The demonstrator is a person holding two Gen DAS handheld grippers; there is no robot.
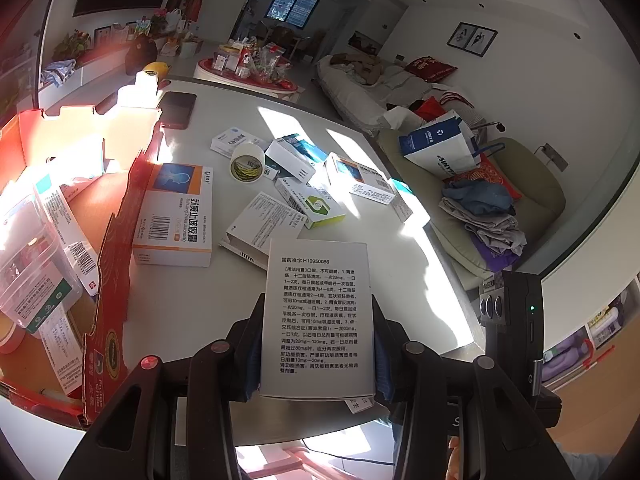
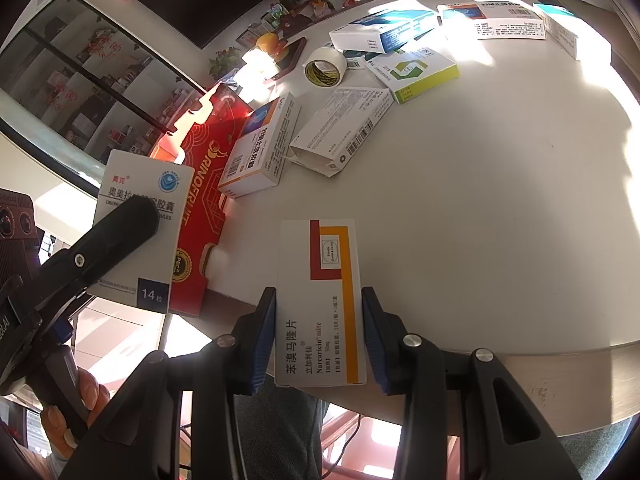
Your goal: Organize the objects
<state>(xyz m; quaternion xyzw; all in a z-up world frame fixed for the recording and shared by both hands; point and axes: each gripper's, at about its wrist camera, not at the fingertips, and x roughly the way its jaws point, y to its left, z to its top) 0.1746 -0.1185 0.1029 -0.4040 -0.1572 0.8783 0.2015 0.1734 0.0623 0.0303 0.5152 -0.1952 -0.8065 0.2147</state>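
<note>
Where the left wrist view looks down, we see the left tongs (image 1: 318, 344) clamped on a white medicine box (image 1: 318, 316), printed side up, above the bench (image 1: 400, 248). At 10 o'clock an orange-and-white box (image 1: 176, 216) lies just beside the red carton (image 1: 120, 264). At 12 o'clock sit a tape roll (image 1: 247, 163) and scattered boxes.

In the right wrist view, the right tongs (image 2: 319, 340) grip a white box with red and yellow bands (image 2: 320, 304) at the bench's near edge. At 9 o'clock, the left tongs hold their box (image 2: 140, 224) above the red carton (image 2: 200, 216). The tape roll (image 2: 325, 67) lies at 12 o'clock.
</note>
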